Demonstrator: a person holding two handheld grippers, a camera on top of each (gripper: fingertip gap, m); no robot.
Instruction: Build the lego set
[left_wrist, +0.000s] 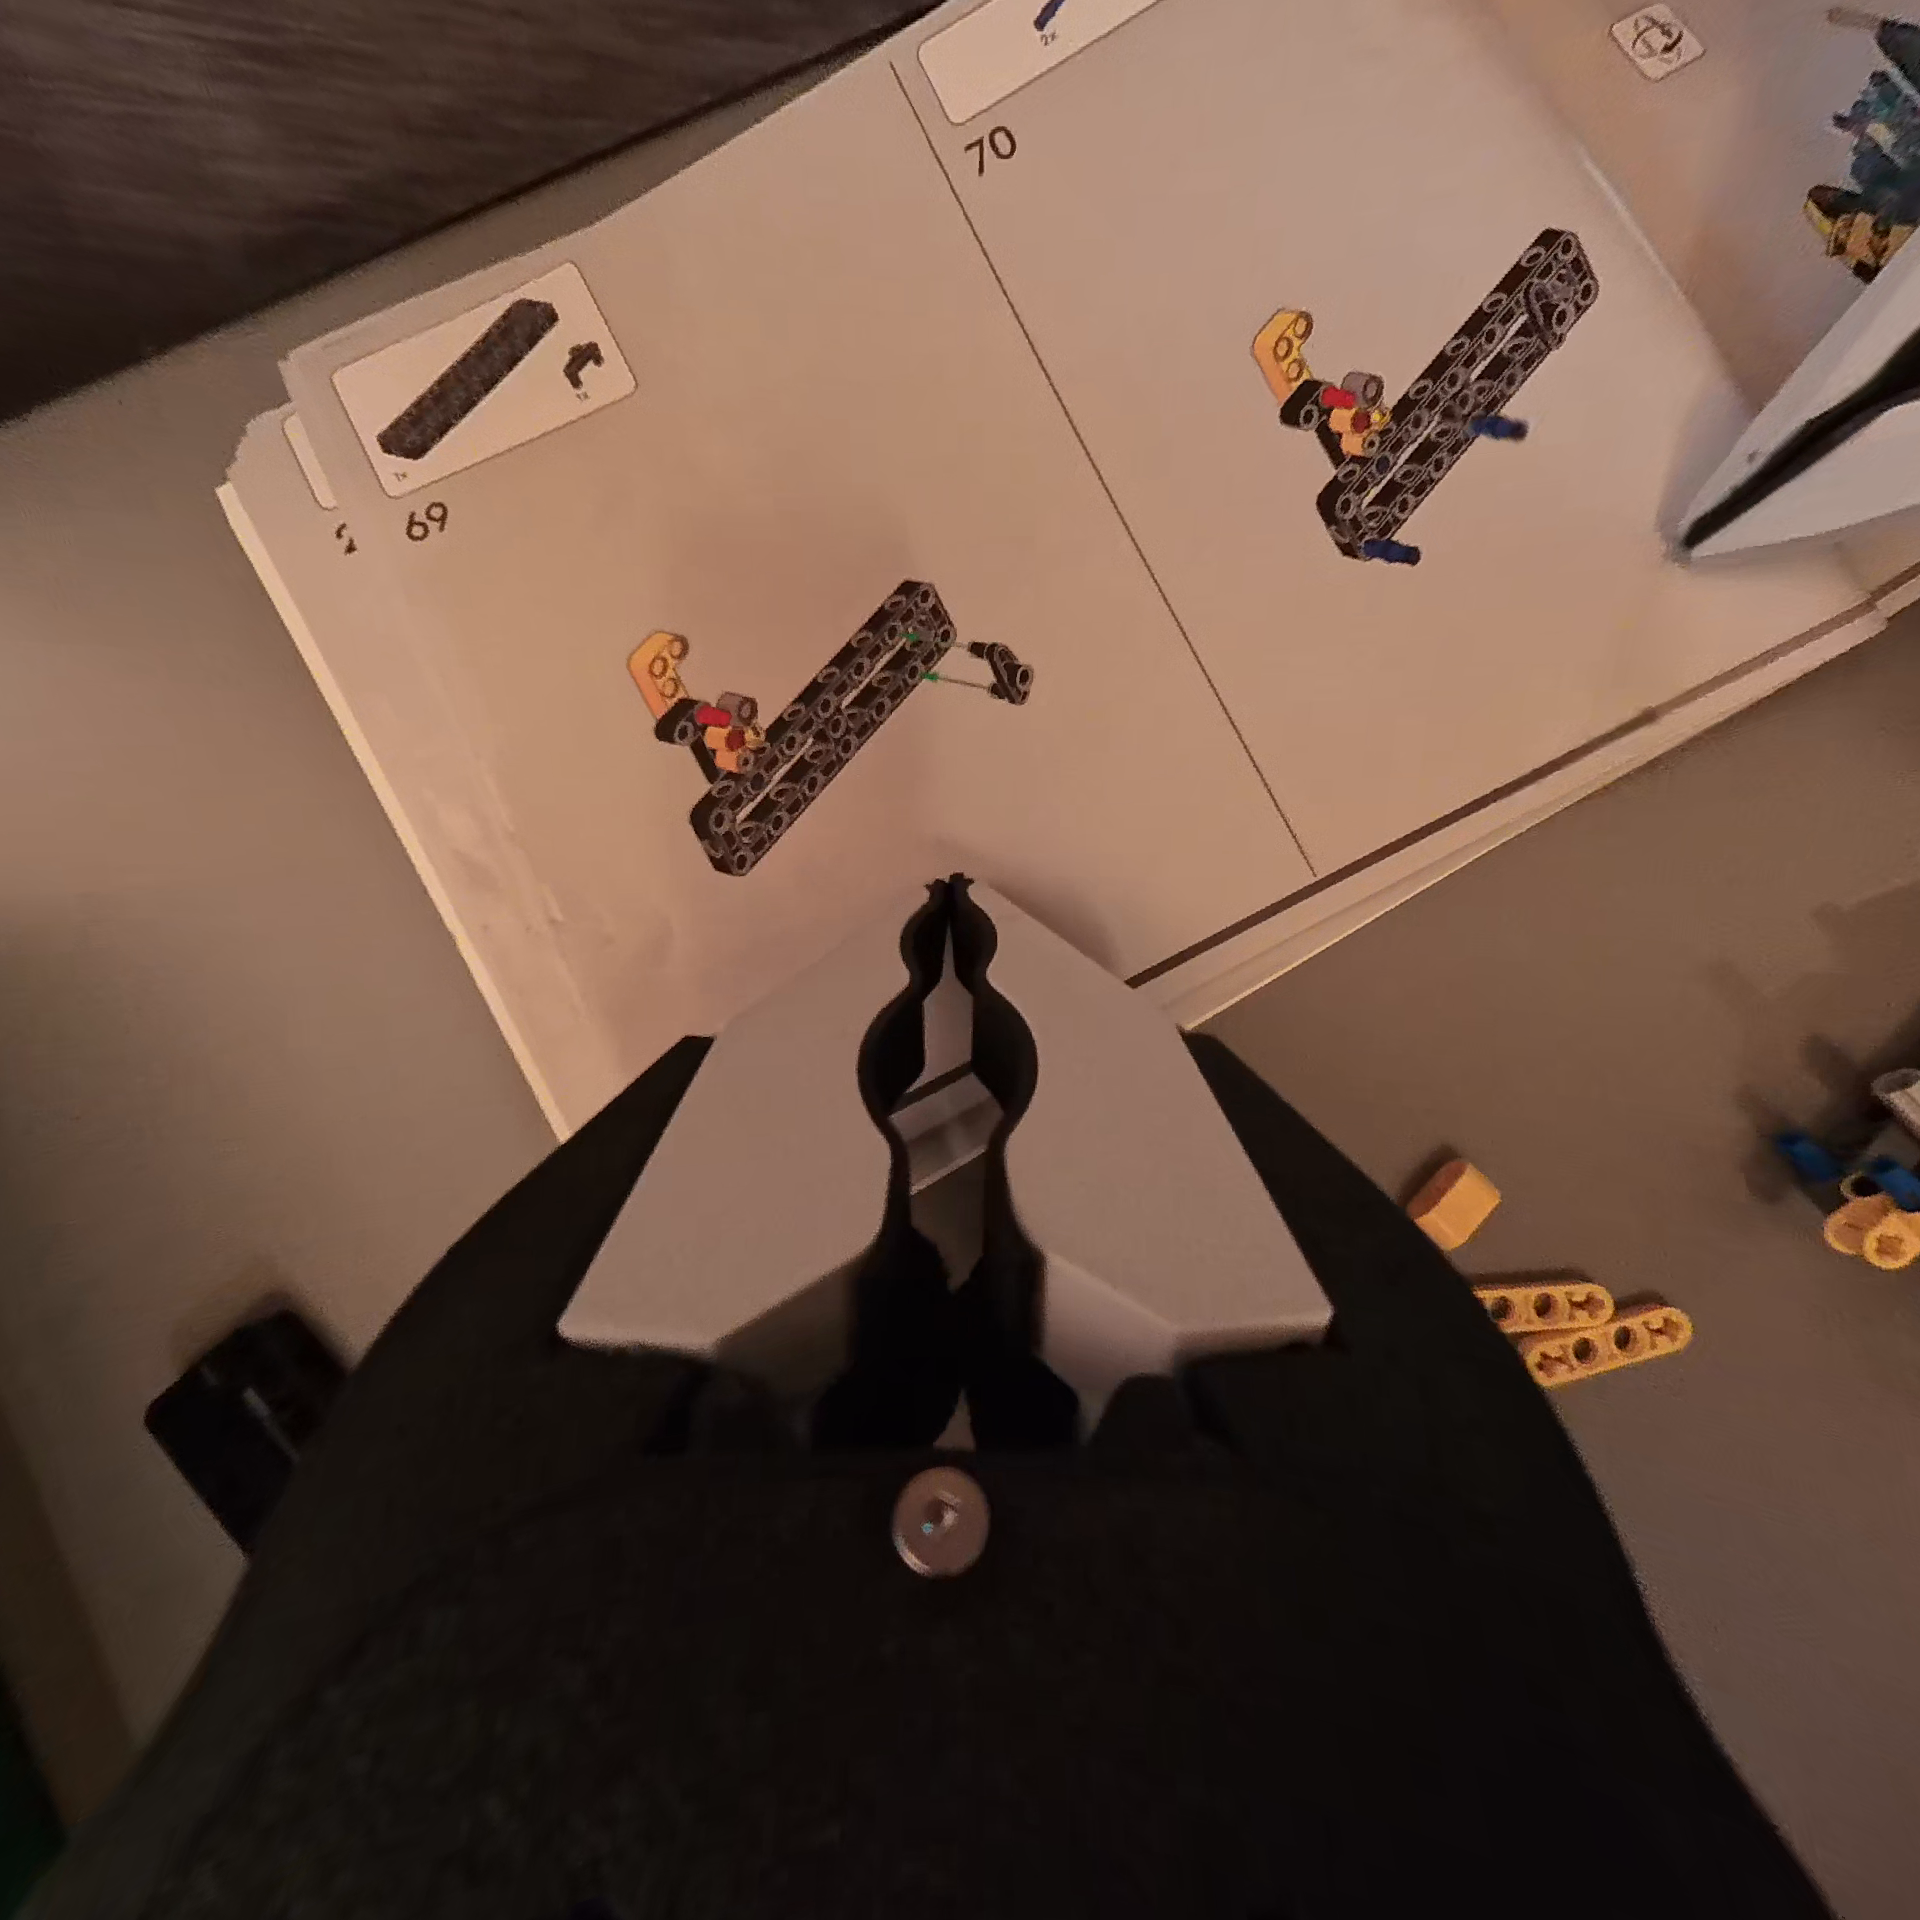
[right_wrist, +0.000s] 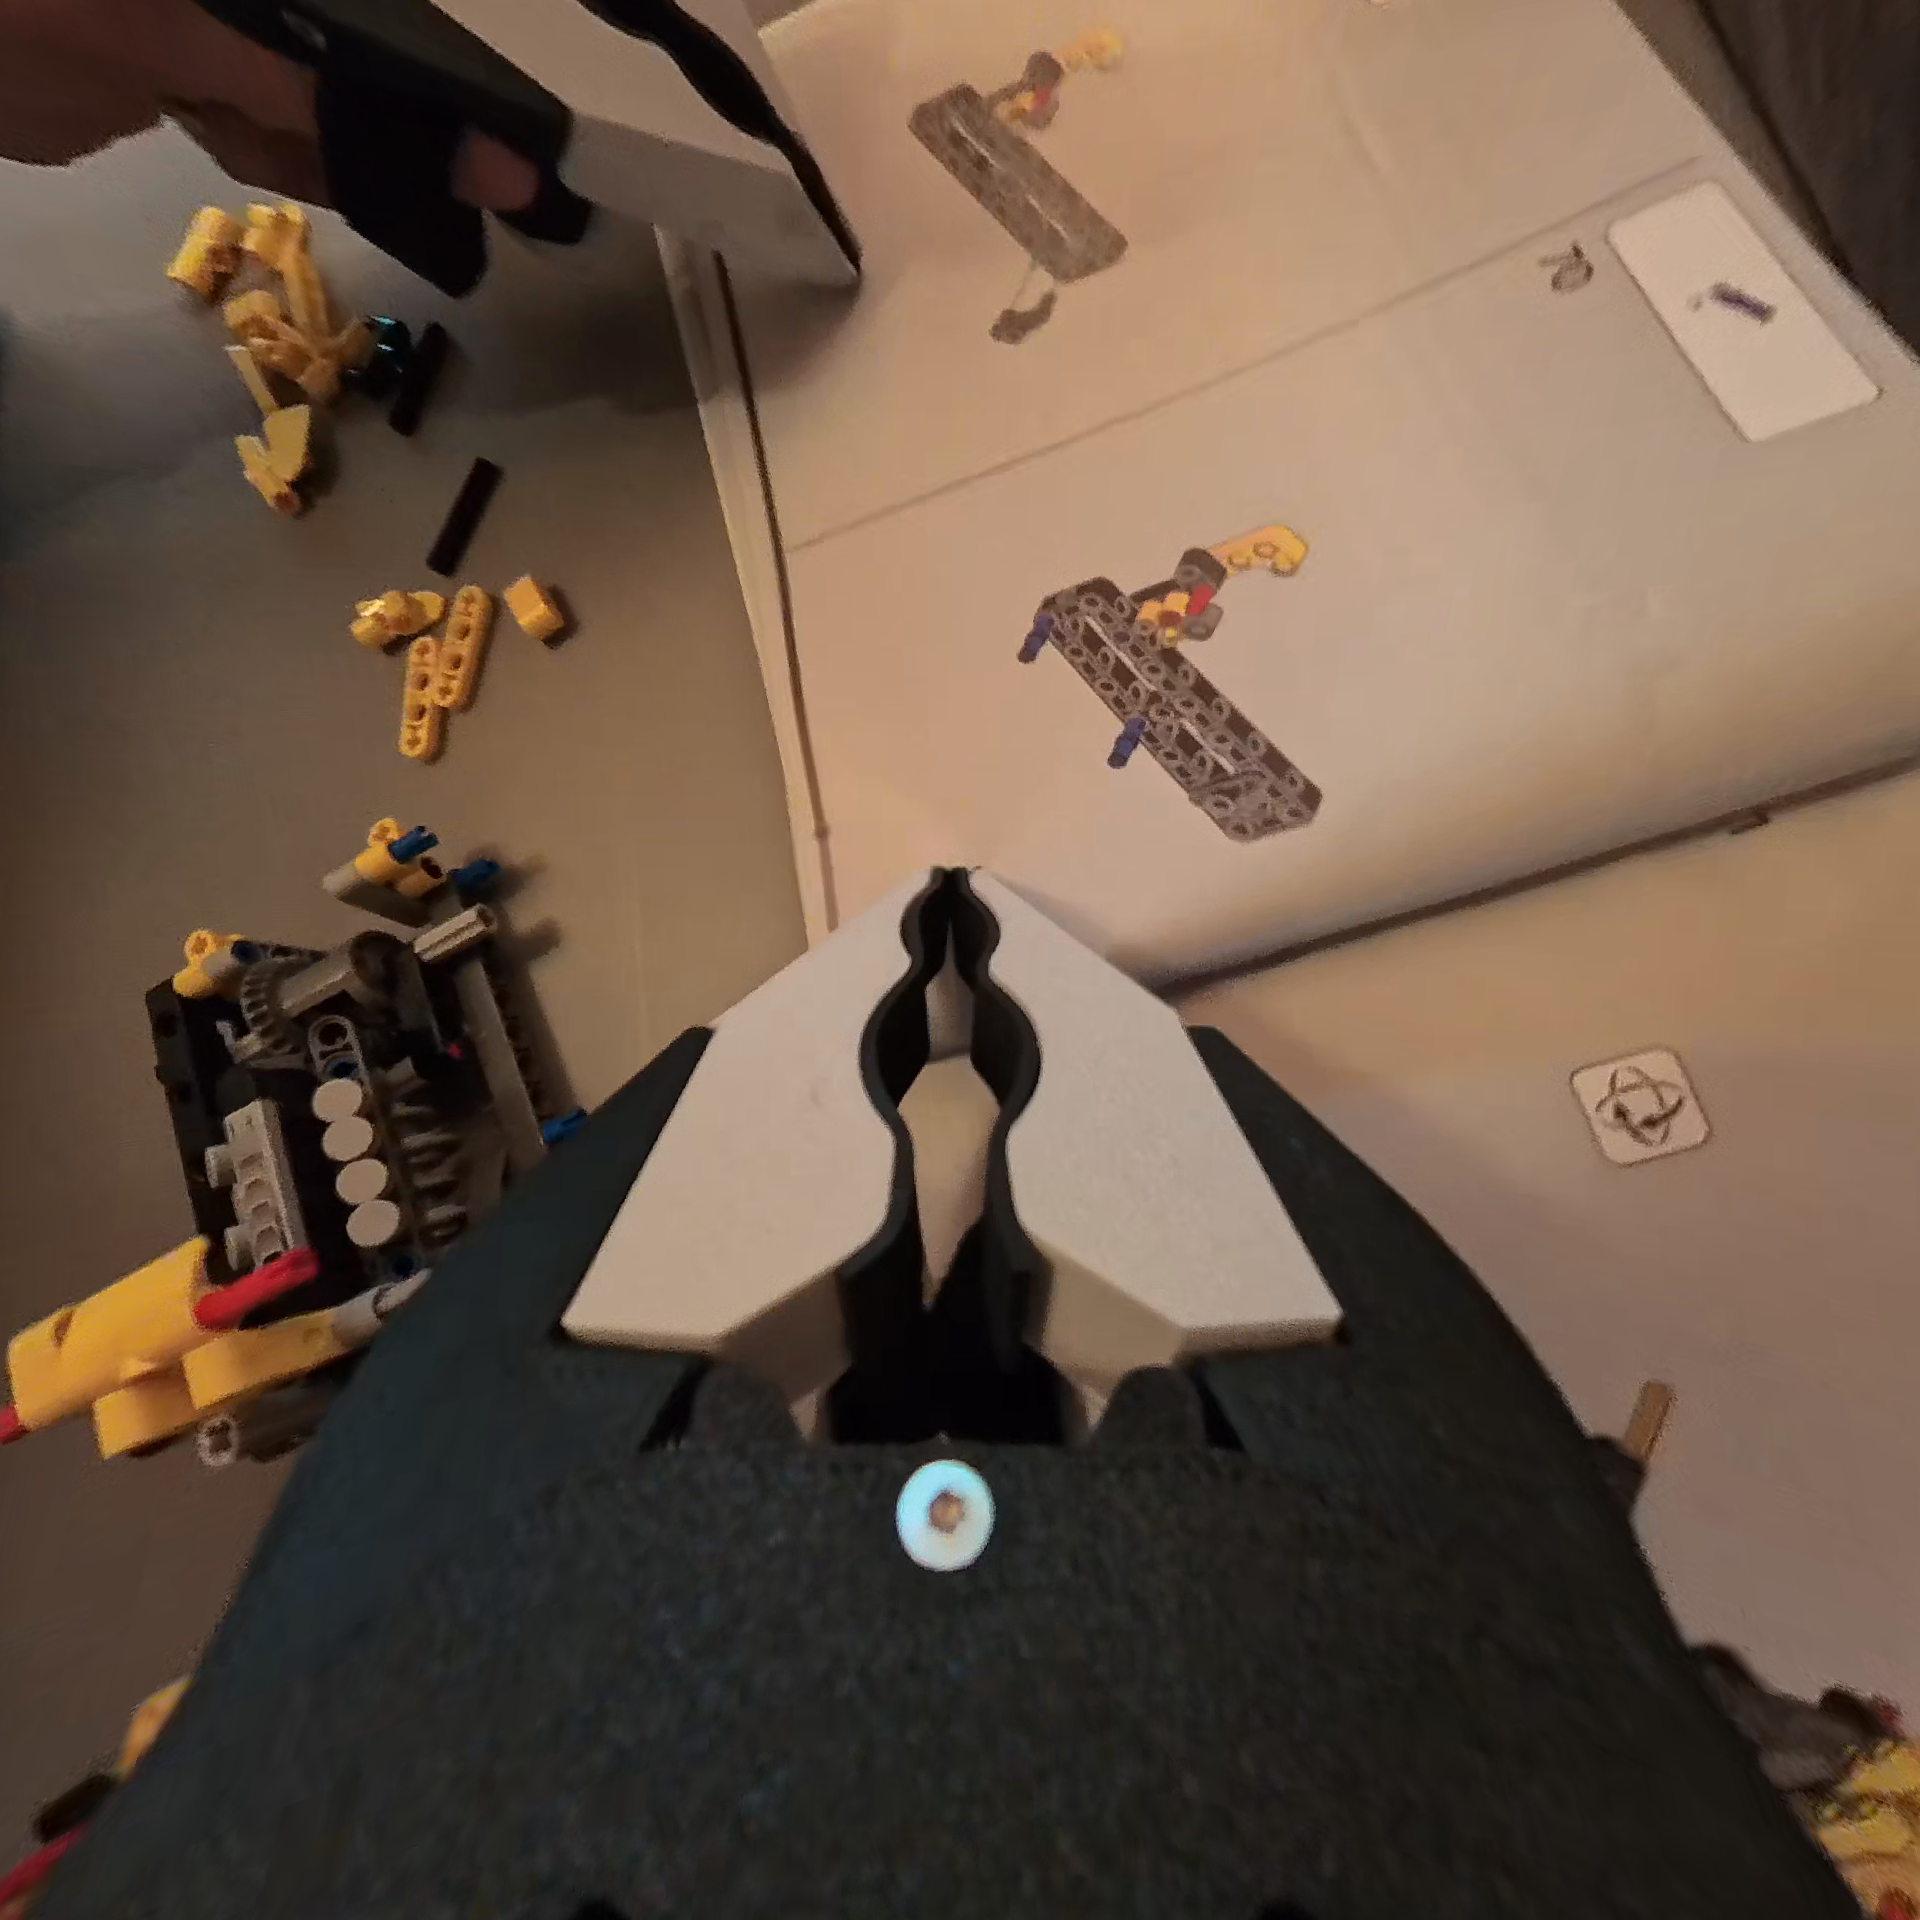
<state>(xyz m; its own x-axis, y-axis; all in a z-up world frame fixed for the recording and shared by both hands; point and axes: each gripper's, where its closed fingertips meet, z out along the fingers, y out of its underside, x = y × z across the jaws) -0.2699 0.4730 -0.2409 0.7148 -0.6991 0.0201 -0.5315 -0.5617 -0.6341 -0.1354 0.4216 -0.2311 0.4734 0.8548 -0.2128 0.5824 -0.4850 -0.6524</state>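
Left tool (left_wrist: 951, 883): tips pressed together, nothing between them, hovering over lower edge of open instruction booklet (left_wrist: 831, 416), which fills centre and upper part of left wrist view. Booklet lies flat on grey counter (left_wrist: 1558, 987); printed diagrams of a black beam frame w/ yellow bracket on both visible panels. Right of tool in that view, lower right: small yellow block (left_wrist: 1452, 1203) and two short yellow beams (left_wrist: 1579, 1330) side by side on counter; blurry blue/yellow bits at far right edge. Dark flat object (left_wrist: 244, 1418) at lower left, can't tell what it is. Right tool (right_wrist: 951, 871): also closed tip to tip, empty, centre of right wrist view, tips over booklet's edge near the page seam. Left side of that view, on counter: partly built lego model (right_wrist: 322, 1122), black/grey w/ gears, row of pale round discs, yellow part and red pieces at its lower left end. Above it, small grey/yellow/blue sub-assembly (right_wrist: 400, 868). Mid left: the short yellow beams and block again; a loose black bar (right_wrist: 464, 516) just above them; upper left a heap of yellow parts (right_wrist: 275, 332). Left tool's body shows at top left of right wrist view, held in a hand (right_wrist: 260, 114), tip over booklet.
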